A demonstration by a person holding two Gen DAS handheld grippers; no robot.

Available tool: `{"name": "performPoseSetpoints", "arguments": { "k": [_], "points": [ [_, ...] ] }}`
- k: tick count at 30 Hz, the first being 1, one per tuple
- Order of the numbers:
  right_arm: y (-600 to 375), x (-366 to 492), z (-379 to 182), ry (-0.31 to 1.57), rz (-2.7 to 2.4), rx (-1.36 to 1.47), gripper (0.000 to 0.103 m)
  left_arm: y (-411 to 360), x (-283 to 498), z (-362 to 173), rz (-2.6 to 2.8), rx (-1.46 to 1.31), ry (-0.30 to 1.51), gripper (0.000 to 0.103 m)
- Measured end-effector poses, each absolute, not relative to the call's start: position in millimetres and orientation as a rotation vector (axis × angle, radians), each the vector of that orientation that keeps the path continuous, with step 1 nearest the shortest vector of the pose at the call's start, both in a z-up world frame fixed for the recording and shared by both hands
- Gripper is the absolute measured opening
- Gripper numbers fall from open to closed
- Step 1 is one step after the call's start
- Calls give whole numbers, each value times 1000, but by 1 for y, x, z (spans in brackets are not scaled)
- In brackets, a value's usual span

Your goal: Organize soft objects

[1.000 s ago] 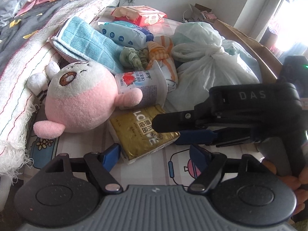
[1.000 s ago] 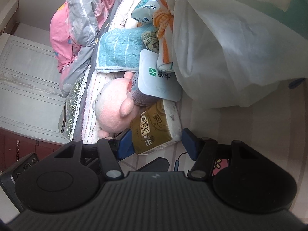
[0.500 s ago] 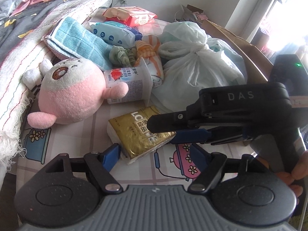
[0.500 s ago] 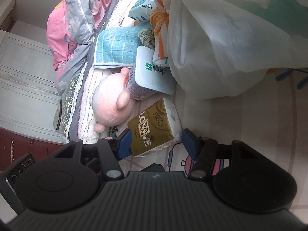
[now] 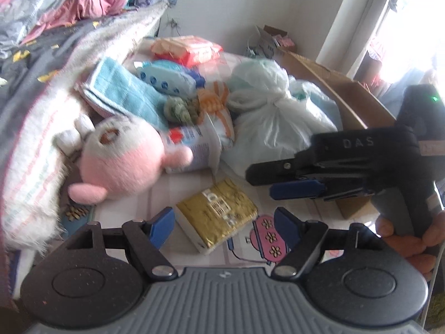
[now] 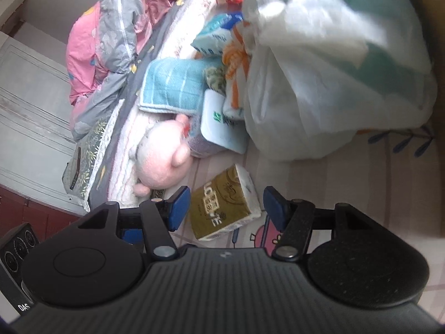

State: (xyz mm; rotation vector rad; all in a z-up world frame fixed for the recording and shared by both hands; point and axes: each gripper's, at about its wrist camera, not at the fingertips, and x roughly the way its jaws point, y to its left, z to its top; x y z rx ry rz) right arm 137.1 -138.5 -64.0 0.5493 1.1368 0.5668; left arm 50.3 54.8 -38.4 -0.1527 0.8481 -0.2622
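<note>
Cartoon-print sheet (image 5: 194, 253) bears gold tissue pack (image 5: 219, 217), untouched between both released grippers.

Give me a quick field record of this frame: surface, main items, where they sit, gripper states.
surface: cartoon-print sheet
gold tissue pack: lies flat on the sheet, nearest both grippers, not gripped
pink plush toy: lies beside the striped blanket
milk carton: on its side, against the plush toy
blue towel: folded, behind the plush toy
white plastic bag: knotted, beside the cardboard box
left gripper: open, empty
right gripper: open, empty, above the gold tissue pack
</note>
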Motion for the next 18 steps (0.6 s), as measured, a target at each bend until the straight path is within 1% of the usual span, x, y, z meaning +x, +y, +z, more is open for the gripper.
{"name": "performPoseSetpoints", "arguments": {
  "k": [13, 18],
  "points": [
    [-110, 175, -13, 996, 658, 486, 59, 91, 91, 1, -118, -161, 692, 80],
    [-96, 204, 6, 938, 677, 470, 59, 106, 115, 3, -71, -178, 687, 79]
  ]
}}
